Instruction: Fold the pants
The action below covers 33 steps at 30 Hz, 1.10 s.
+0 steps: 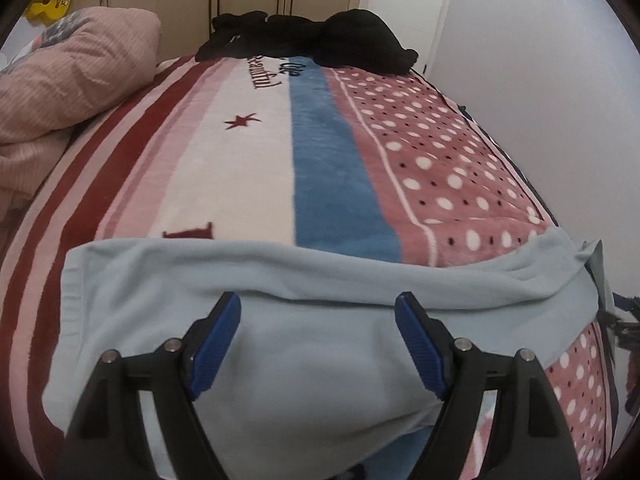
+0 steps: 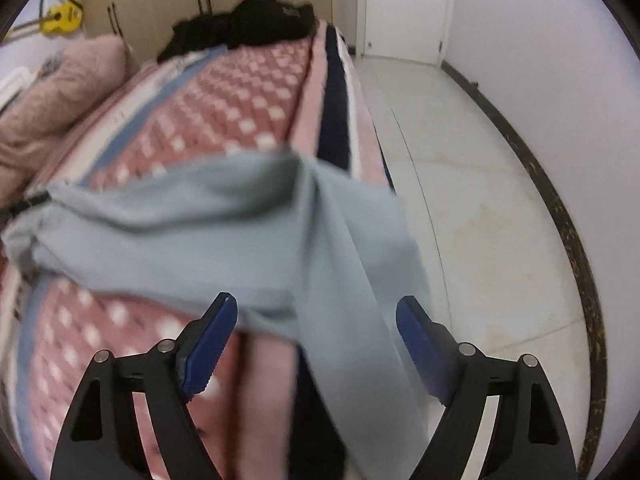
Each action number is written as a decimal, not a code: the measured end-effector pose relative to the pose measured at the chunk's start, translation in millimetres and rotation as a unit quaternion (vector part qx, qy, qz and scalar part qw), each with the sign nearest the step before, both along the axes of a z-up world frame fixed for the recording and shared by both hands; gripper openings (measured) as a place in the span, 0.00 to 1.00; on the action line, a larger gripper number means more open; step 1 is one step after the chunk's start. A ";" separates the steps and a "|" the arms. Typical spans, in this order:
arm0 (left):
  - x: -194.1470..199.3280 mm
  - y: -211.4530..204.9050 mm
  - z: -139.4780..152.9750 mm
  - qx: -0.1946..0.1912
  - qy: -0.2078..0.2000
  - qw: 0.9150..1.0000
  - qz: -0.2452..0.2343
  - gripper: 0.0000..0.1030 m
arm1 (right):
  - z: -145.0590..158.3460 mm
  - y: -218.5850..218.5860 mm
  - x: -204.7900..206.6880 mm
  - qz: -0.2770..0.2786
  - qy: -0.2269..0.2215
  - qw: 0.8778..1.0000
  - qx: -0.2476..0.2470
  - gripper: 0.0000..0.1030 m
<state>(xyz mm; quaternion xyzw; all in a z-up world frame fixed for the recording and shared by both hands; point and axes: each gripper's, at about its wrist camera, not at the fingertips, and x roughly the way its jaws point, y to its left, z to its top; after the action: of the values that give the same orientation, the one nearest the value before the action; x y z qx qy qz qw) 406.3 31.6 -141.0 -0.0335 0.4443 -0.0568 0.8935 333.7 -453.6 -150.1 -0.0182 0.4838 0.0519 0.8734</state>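
Light blue pants (image 1: 304,360) lie across the near end of the bed, spread left to right. My left gripper (image 1: 318,304) is open, its blue pads wide apart just above the pants' middle. In the right wrist view the pants (image 2: 224,232) drape over the bed's right edge, with one part (image 2: 360,320) hanging down toward the floor. My right gripper (image 2: 316,308) is open and empty, the hanging cloth lying between its pads without being pinched. That view is blurred.
The bed carries a striped and dotted blanket (image 1: 420,152). A black heap of clothes (image 1: 312,40) lies at its far end, a pink duvet (image 1: 68,68) on the left. White tiled floor (image 2: 480,220) and a wall lie right of the bed.
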 end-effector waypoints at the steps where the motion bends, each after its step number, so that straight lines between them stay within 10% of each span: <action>1: -1.3 -2.7 0.1 0.002 0.000 1.000 -0.001 0.74 | -7.8 -2.0 -1.3 -0.008 0.003 1.000 -0.020 0.74; 8: 1.8 -16.6 -4.8 0.021 0.007 1.000 -0.002 0.74 | -4.2 -21.0 -10.3 -0.029 -0.029 0.999 -0.005 0.04; 25: 27.6 -22.6 -25.9 0.038 0.025 0.999 0.014 0.74 | 47.6 -82.5 72.9 -0.079 -0.014 0.997 -0.020 0.04; 29: 32.1 -12.5 -19.5 0.044 -0.007 0.998 0.050 0.74 | 32.7 -74.7 107.2 -0.104 -0.009 0.990 -0.096 0.44; 33: 38.4 3.8 -13.6 0.028 -0.006 0.997 0.078 0.74 | 26.4 -88.3 121.5 -0.146 -0.007 0.987 -0.067 0.55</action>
<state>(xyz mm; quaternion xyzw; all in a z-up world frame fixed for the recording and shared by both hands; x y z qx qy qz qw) 444.7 35.4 -154.6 -0.0424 0.4362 0.0259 0.8985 455.2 -541.9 -123.8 -0.0059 0.4775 -0.1086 0.8719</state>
